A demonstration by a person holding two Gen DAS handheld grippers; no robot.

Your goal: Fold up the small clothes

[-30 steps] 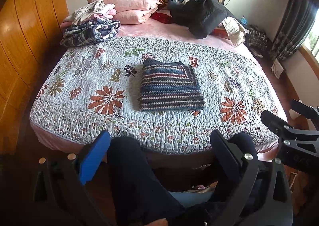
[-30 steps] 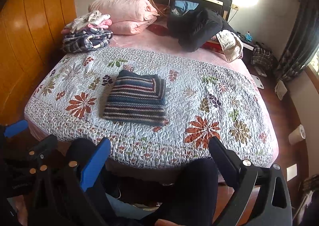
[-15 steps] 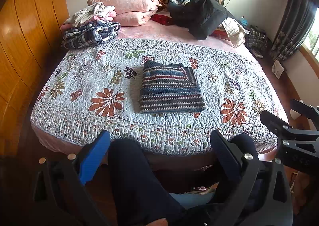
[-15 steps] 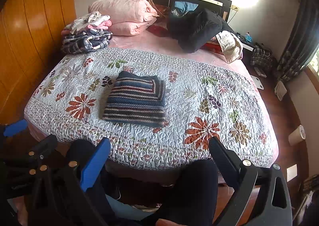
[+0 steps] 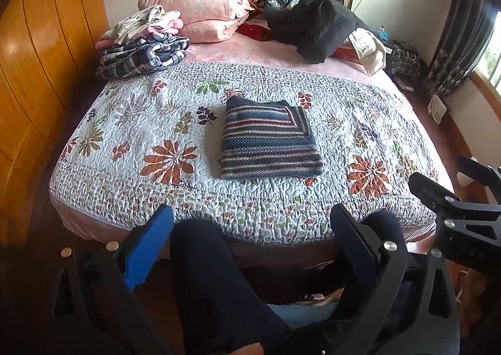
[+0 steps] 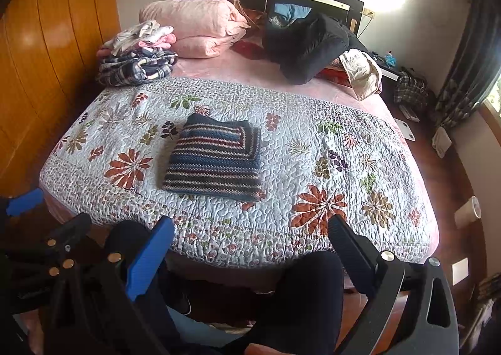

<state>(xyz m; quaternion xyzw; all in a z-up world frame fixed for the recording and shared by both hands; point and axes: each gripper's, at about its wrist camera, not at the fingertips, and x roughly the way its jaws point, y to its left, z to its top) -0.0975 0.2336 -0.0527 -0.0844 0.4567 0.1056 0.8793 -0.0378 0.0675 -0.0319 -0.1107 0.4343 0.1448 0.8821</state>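
Folded striped sweater [image 5: 269, 140] is lying on the bed while both grippers are hanging off its foot end, empty.

The sweater is sitting as a neat rectangle near the middle of the floral quilt [image 5: 131, 136], slightly toward the foot edge, well apart from both tools. The left gripper [image 5: 250, 239] is hovering below the mattress edge with its jaws spread wide, gripping nothing; a person's dark-trousered leg [image 5: 213, 286] is showing between them. The right gripper [image 6: 250, 245] is likewise holding its jaws wide apart and empty, over the person's knees. At the head of the bed, a pile of plaid and pale clothes [image 5: 141, 45] is resting beside pink pillows [image 5: 200, 7], and a black jacket [image 5: 313, 26] is slumping on the other side.
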